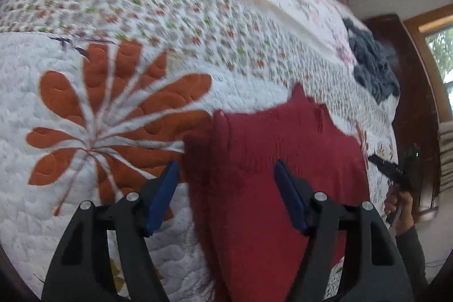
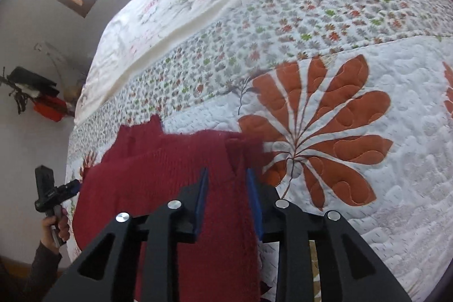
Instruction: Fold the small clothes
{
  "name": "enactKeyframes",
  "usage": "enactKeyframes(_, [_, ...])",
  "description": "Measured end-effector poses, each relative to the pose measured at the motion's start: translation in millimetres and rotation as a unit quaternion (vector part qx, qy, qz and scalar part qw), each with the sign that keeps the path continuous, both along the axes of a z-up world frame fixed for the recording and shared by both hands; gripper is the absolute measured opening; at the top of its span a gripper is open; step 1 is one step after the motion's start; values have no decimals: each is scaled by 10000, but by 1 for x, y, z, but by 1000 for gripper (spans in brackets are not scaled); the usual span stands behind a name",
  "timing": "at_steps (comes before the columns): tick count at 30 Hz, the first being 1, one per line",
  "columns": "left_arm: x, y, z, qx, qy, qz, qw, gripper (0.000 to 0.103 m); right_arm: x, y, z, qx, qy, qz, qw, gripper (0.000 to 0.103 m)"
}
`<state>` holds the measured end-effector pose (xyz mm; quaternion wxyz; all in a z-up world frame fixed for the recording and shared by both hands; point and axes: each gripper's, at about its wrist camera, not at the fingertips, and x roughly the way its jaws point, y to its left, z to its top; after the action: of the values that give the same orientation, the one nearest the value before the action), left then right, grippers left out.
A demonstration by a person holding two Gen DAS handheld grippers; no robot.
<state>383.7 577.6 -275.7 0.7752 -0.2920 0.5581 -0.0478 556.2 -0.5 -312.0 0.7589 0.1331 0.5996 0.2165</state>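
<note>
While both tongs, left [image 1: 226, 174] and right [image 2: 228, 183], gape wide, the blurred red knit [image 1: 283, 160] runs off-frame.

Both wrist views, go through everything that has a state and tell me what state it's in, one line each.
Left gripper: open, fingers astride the sweater, not clamped.
Right gripper: open, narrower gap, sweater edge between the fingers.
Red knit sweater: lying flat on the quilt, one side looks folded over.
Grey fleece garment: crumpled, unfolded, apart from the sweater.
Quilt: spread flat.
</note>
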Motion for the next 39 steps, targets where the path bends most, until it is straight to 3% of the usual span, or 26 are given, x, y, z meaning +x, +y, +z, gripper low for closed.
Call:
enactKeyframes(3, [8, -12, -5, 300, 101, -212, 9993, 61, 3, 18, -11, -370, 110, 321, 9987, 35])
enactKeyframes(6, [8, -19, -4, 630, 81, -276, 9976, 27, -4, 31, -16, -734, -20, 513, 9960, 36])
enactKeyframes(8, [6, -19, 0, 696, -36, -300, 9971, 15, -9, 35, -13, -834, -164, 589, 9946, 14])
enactKeyframes(9, [5, -20, 2, 743, -85, -306, 9967, 15, -13, 37, -9, -964, -329, 655, 9926, 8])
enactKeyframes(15, [-9, -31, 33, 1189, -702, -358, 9898, 13, -31, 39, 19, -1002, -982, 658, 9879, 7])
enactKeyframes(22, [-29, -51, 73, 1710, -1389, -491, 9742, 13, -44, 34, 53, -909, -1505, 488, 9832, 6])
enactKeyframes(25, [-23, -51, 83, 1742, -1448, -580, 9723, 13, -38, 32, 67, -833, -1660, 368, 9819, 6])
enactKeyframes(27, [-13, -51, 74, 1743, -1168, -675, 9754, 15, -30, 36, 67, -756, -1519, 410, 9847, 6])
enactKeyframes(30, [-5, -42, 42, 1722, -612, -670, 9809, 17, -30, 47, 48, -976, -1307, 590, 9848, 6])
enactKeyframes(33, [-9, -27, 27, 1730, -401, -408, 9833, 24, -32, 53, 26, -1117, -1089, 695, 9853, 6])
enactKeyframes(37, [-21, -18, 44, 1873, -861, -217, 9783, 65, -29, 47, 10, -991, -885, 569, 9895, 8])
enactKeyframes(39, [-19, -20, 49, 1872, -994, -351, 9766, 69, -25, 44, 5, -963, -827, 498, 9907, 16])
